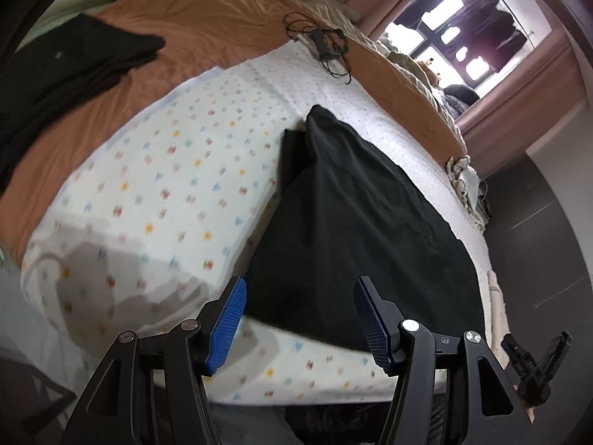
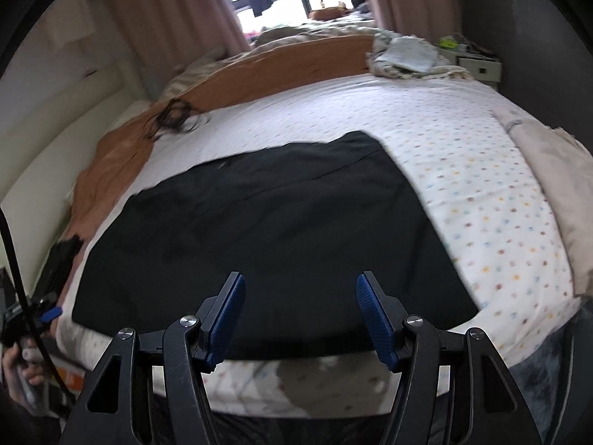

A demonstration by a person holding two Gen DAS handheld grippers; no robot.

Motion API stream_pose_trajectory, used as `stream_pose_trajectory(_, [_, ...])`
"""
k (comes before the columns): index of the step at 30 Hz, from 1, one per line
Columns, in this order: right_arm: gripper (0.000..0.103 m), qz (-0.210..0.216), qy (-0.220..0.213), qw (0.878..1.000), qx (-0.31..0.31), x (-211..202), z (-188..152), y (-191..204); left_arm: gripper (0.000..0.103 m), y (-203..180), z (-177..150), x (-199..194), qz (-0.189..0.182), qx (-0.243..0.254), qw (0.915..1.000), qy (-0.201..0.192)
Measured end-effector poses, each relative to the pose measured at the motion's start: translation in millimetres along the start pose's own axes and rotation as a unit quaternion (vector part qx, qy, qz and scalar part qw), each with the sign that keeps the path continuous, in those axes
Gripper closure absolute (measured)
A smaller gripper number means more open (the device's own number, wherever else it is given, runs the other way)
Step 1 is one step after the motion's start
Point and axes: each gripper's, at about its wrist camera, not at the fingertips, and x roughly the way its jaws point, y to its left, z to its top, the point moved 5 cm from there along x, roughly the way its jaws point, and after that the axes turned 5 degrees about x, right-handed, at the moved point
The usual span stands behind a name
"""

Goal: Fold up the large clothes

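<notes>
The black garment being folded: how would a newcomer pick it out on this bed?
Find the dotted white sheet covering the bed. The black garment lies flat on its near half, in front of both tools. The other dark clothes sit stacked on the orange blanket.

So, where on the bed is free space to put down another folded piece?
Free: dotted sheet between the black garment and the orange blanket; also sheet between the garment and beige cloth. Crowded: black stack and cables on the blanket.

Daylight from blown-out window (image 1: 463, 37); bedsheet (image 1: 166, 185) motion-blurred (both views); fisheye edges bent, dark.
</notes>
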Motion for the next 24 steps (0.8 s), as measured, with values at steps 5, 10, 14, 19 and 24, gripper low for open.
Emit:
stream_pose_trajectory(5, [0.041, 0.023, 0.022, 0.999, -0.042, 9.2, -21.0, 43.8, 0.042, 13.8, -21.0, -2.1, -0.022, -0.028, 0.9993, 0.005])
stream_pose_trajectory(10, [0.041, 0.038, 0.042, 0.994, -0.092, 20.3, -39.1, 91.5, 0.042, 22.6, -32.4, -5.2, -0.05, -0.052, 0.9974, 0.002])
stream_pose_trajectory(14, [0.047, 0.04, 0.059, 0.99, -0.12, 34.5, -48.1, 118.0, 0.042, 24.5, -38.4, -5.8, -0.066, -0.058, 0.9962, 0.003])
stream_pose_trajectory(19, [0.061, 0.025, 0.095, 0.986, -0.131, 64.3, -63.2, 129.9, 0.042, 27.7, -38.6, 4.4, -0.083, -0.078, 0.9935, 0.008])
stream_pose_trajectory(24, [0.061, 0.005, 0.115, 0.986, -0.121, 88.6, -72.6, 121.9, 0.042, 34.8, -35.6, 22.6, -0.087, -0.109, 0.99, 0.023])
